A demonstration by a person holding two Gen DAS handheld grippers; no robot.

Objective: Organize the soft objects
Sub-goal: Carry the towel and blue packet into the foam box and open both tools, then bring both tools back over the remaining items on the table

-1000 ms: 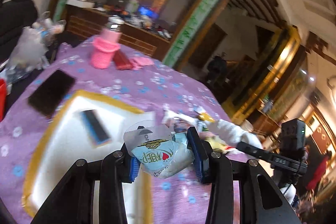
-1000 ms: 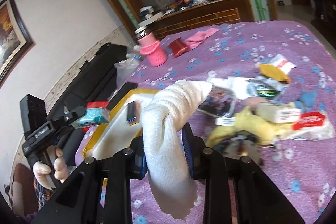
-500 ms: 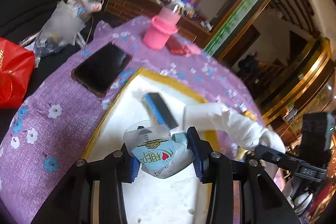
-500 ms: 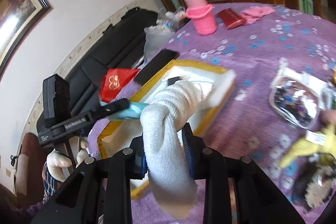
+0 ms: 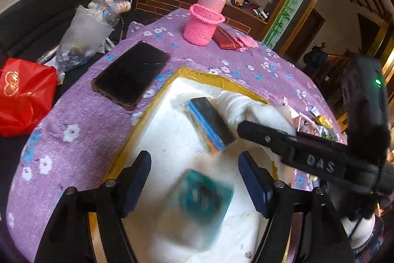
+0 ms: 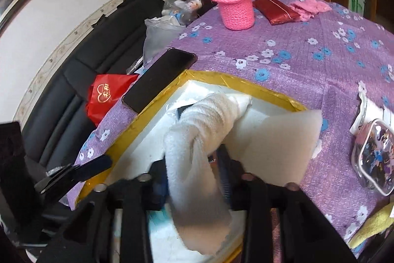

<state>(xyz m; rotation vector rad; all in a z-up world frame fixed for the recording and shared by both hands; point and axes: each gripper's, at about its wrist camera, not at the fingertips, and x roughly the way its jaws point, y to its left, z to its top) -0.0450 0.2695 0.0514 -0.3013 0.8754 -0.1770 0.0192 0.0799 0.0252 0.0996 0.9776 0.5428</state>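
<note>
A small teal-and-white soft packet (image 5: 205, 199), blurred, lies in the white foam box (image 5: 172, 139) with its yellow taped rim, on the purple flowered desk. A knotted white towel (image 6: 197, 137) drapes down over the box's interior, its loose end hanging. Farther back in the box lies a flat blue-edged dark pack (image 5: 210, 123), tilted.

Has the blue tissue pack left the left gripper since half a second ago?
Yes. The left gripper jaws have just been opening, and the blue tissue pack, blurred, now sits below them over the white tray, no longer clamped between the pads.
</note>
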